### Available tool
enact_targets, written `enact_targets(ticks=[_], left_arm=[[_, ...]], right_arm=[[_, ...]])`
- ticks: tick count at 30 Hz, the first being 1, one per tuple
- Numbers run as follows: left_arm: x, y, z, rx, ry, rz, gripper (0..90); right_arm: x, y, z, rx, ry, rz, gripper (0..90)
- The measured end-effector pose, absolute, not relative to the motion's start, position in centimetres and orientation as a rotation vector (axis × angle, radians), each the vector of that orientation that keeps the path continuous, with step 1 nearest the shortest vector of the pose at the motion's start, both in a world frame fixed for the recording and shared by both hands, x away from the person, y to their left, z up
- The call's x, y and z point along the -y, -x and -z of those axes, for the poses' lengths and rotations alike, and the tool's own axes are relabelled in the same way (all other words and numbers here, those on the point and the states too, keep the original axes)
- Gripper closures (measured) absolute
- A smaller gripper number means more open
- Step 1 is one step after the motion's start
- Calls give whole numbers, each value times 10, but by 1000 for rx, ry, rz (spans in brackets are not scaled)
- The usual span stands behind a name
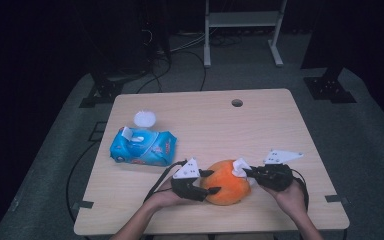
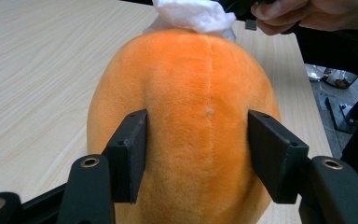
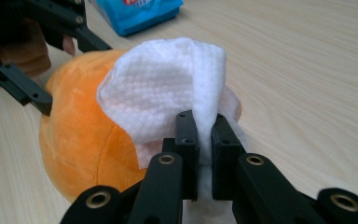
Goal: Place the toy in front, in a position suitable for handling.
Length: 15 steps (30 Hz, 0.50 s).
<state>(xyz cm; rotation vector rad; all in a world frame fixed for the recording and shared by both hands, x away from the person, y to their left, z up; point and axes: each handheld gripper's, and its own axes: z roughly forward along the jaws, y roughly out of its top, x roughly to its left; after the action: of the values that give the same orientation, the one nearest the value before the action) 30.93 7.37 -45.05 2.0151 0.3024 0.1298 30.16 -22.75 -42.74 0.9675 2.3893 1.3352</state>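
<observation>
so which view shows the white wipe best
The right gripper view: the white wipe is close up, pinched in the right gripper against the orange plush. The left gripper view catches its crumpled edge beyond the plush; the high view shows a small white patch.

Looks like lab/recording studio: black curtains all round, bare wooden table (image 1: 280, 130) on grey carpet (image 1: 365, 150), metal stand legs (image 1: 275, 45), cables (image 1: 180, 55) trailing.

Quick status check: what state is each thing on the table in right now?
Orange plush ball: on table, clamped by left tongs.
White wet wipe: crumpled, pinched in right tongs, pressed on the ball.
Blue wipes pack: flap open, a wipe poking out.
Round white lid: lying loose behind the pack.
</observation>
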Motion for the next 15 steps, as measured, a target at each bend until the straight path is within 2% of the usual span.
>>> enact_targets(ticks=[5,11,15], left_arm=[[-73,-308,451,-296,-2010,-132,406],[-70,-306,450,-284,-2006,-137,404],[-66,-304,450,-266,-2008,-140,404]], right_arm=[[219,-295,410,-2343,-857,-1474,835],[224,-301,426,-2428,-938,-1358,837],[228,-298,417,-2376,-928,-1422,837]])
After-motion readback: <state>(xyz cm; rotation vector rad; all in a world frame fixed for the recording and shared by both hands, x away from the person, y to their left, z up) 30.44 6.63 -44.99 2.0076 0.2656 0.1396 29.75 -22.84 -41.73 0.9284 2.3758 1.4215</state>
